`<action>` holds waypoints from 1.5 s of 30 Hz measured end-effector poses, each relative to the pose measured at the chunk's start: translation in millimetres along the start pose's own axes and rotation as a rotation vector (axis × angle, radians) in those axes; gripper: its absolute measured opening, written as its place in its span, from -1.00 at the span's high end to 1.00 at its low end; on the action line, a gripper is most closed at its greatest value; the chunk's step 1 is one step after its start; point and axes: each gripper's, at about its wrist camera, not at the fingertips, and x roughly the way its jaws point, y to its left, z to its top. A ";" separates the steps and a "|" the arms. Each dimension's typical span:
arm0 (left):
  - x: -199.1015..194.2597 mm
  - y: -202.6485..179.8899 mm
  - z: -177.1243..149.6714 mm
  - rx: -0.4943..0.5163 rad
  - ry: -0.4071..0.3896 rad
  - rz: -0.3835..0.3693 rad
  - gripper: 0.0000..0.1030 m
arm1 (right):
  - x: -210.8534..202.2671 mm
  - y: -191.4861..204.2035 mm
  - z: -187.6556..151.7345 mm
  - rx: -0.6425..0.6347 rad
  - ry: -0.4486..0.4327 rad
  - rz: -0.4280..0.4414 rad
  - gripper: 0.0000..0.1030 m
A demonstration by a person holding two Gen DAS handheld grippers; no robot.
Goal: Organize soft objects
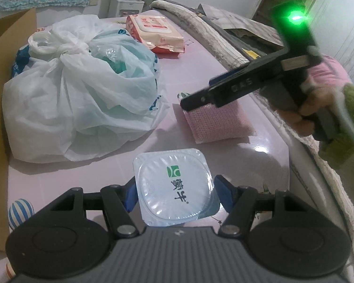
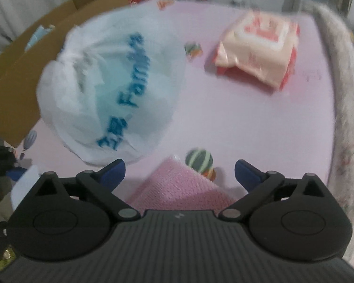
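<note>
My left gripper [image 1: 177, 194] has its blue pads on either side of a white foil-lidded yogurt cup [image 1: 174, 186] with a green logo; it looks shut on it. A pink knitted sponge pad [image 1: 216, 121] lies on the pink table; my right gripper [image 1: 188, 102] hangs just over its left end. In the right wrist view the right gripper [image 2: 179, 172] is open, with the pink pad [image 2: 181, 188] below and between its jaws. A tied white plastic bag [image 1: 77, 94] with blue lettering [image 2: 111, 89] lies to the left. A wet-wipes pack [image 1: 155, 33] [image 2: 257, 54] lies at the far side.
A cardboard box wall [image 1: 2, 70] [image 2: 23, 70] stands along the table's left side. A folded quilt [image 1: 214, 35] runs along the right edge of the table. The pink tabletop [image 2: 247, 129] has balloon prints.
</note>
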 end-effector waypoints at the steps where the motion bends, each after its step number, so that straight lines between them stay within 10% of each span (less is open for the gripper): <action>1: -0.2 0.5 0.1 0.002 0.000 -0.002 -0.30 | 4.7 -3.6 -1.7 0.016 0.022 0.003 -0.94; 20: 2.6 -2.1 4.3 0.032 0.009 -0.008 -0.30 | -3.6 30.8 -57.2 -0.012 0.023 -0.115 -0.97; 24: 3.0 -4.4 3.9 0.037 0.002 0.007 -0.29 | 0.7 37.8 -58.9 -0.031 0.006 -0.185 -0.70; 45: -3.3 -0.9 6.3 -0.016 -0.015 -0.007 -0.27 | -53.2 -10.6 -127.8 0.579 -0.316 0.027 -0.61</action>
